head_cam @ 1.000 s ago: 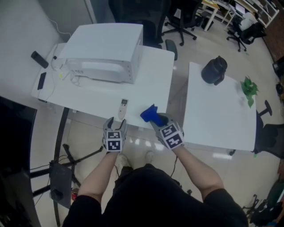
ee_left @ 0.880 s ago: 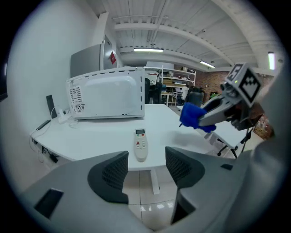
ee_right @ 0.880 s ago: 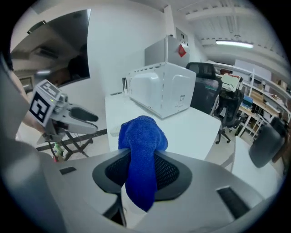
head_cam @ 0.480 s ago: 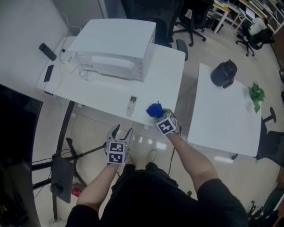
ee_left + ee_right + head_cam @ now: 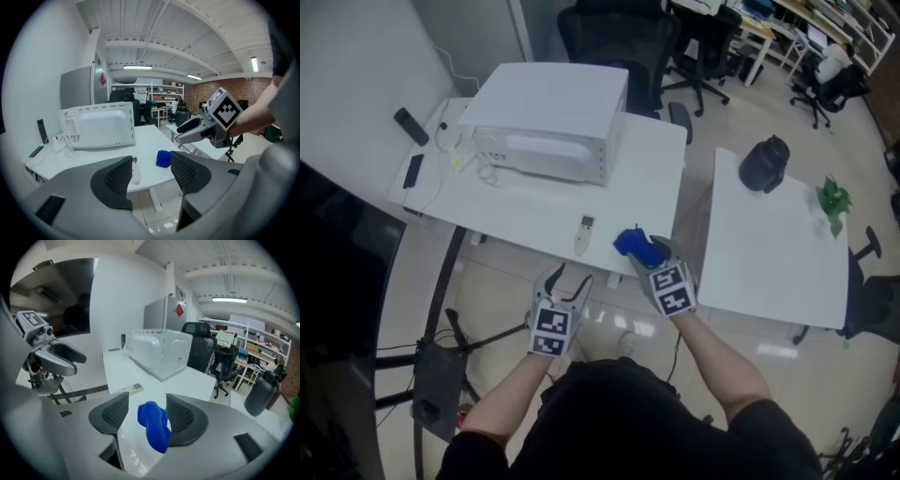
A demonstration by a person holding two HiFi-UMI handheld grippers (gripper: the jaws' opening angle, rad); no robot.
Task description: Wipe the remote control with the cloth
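Observation:
The white remote control [image 5: 584, 234] lies on the white desk [image 5: 516, 211] near its front edge. A crumpled blue cloth [image 5: 635, 246] rests on the desk's front right corner, to the right of the remote. My right gripper [image 5: 652, 251] is at the cloth; its jaws are opening, and in the right gripper view the cloth [image 5: 153, 425] sits loose between them, clear of the left pad. My left gripper [image 5: 569, 281] hangs open and empty below the desk edge. The left gripper view shows the remote [image 5: 136, 171] and the cloth [image 5: 163, 158] beyond it.
A big white boxy appliance [image 5: 548, 122] fills the back of the desk, with cables and two black handsets [image 5: 412, 171] to its left. A second white table [image 5: 773, 244] on the right carries a black jug [image 5: 766, 164] and a green plant [image 5: 832, 199]. Office chairs stand behind.
My left gripper has drawn back from the desk edge by the remote to below the desk. The right gripper stays at the cloth on the corner, its jaws now wider.

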